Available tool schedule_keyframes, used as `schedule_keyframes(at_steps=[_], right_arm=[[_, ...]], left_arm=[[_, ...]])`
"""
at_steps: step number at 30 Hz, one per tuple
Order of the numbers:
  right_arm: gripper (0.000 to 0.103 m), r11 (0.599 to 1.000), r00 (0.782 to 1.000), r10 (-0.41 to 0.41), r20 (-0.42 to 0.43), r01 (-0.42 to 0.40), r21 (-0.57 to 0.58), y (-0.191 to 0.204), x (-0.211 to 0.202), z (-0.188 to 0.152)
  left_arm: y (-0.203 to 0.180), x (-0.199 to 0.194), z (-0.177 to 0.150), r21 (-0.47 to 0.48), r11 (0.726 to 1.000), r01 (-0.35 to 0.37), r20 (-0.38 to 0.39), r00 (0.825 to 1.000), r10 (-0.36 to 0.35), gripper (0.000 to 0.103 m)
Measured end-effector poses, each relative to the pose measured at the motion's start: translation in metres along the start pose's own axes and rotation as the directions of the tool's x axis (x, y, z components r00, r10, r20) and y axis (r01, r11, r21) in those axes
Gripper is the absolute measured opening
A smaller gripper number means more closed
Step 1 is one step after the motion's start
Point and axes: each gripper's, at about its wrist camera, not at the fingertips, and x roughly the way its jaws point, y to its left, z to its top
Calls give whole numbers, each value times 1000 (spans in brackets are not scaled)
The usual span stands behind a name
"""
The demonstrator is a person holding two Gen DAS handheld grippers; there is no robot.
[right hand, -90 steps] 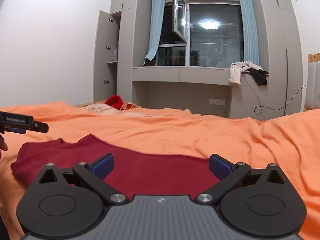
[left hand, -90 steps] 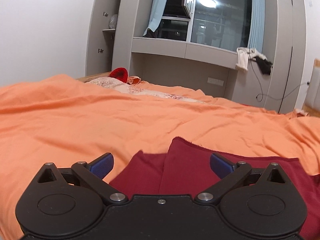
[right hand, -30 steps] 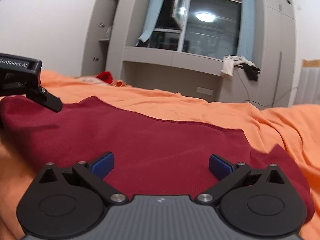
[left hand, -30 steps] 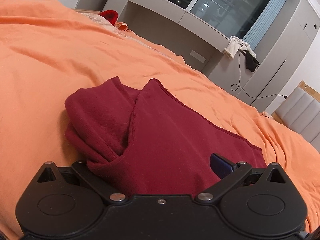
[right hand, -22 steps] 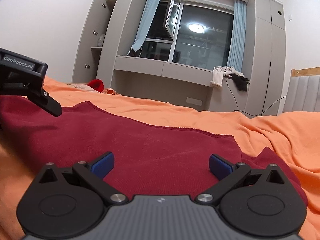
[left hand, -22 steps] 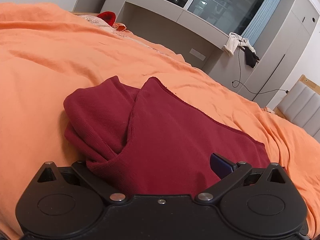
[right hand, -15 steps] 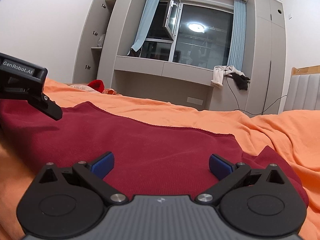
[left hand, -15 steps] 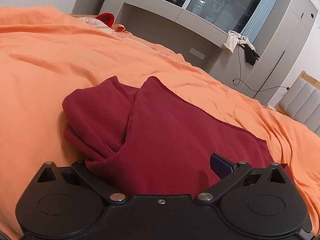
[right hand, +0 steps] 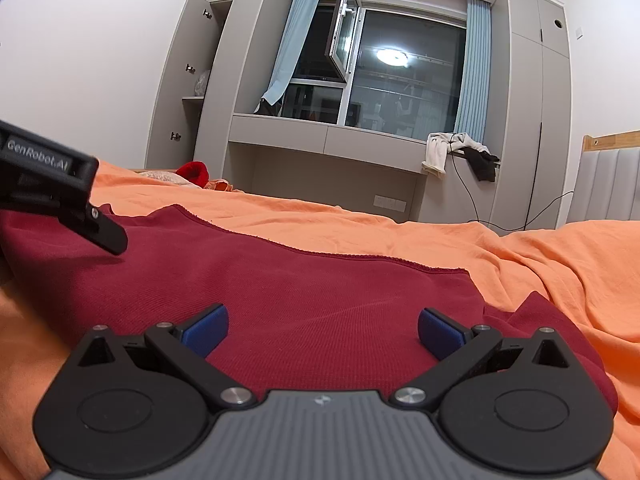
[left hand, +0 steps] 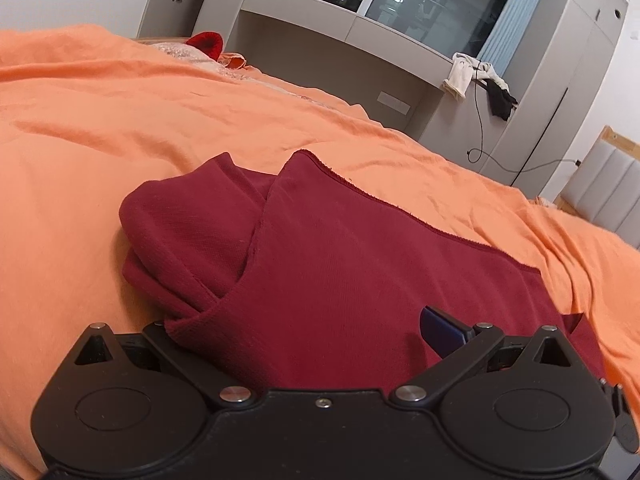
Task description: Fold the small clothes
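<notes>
An orange bedspread (left hand: 120,128) covers the bed, and a dark red garment (left hand: 340,264) lies spread on it, near its front edge. The left wrist view alone shows the garment's bunched left end draped over the left gripper (left hand: 320,332), hiding one finger, though the linkage looks spread wide. The right wrist view shows the right gripper (right hand: 322,330) wide open, holding nothing, low over the cloth.
</notes>
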Motion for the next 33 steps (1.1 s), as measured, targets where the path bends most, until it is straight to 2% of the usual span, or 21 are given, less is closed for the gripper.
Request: schedule_keyframes(at_steps=[7,22,26,30,33], right_arm=[[103,1000,1000,-1,0,1,2,0,0,0],[103,1000,1000,11,9,-11,6,-4,-3,0],[103,997,996,82,-34,-81,15,-15,-2,5],[103,984,979,178,-99,-174,47,-33,3,17],[103,974,966,212,-147,-197,111,-47,4,26]], left_arm=[[-5,1,-6,62,998,-30,13,999,30,102],[-4,0,-9,78,996,-39,24,999,38,102],[-4,-2,-8,80,996,-43,33,999,40,102],[-6,0,-8,92,994,-56,39,998,53,102],[-8,3,-5,87,994,-72,36,997,69,102]])
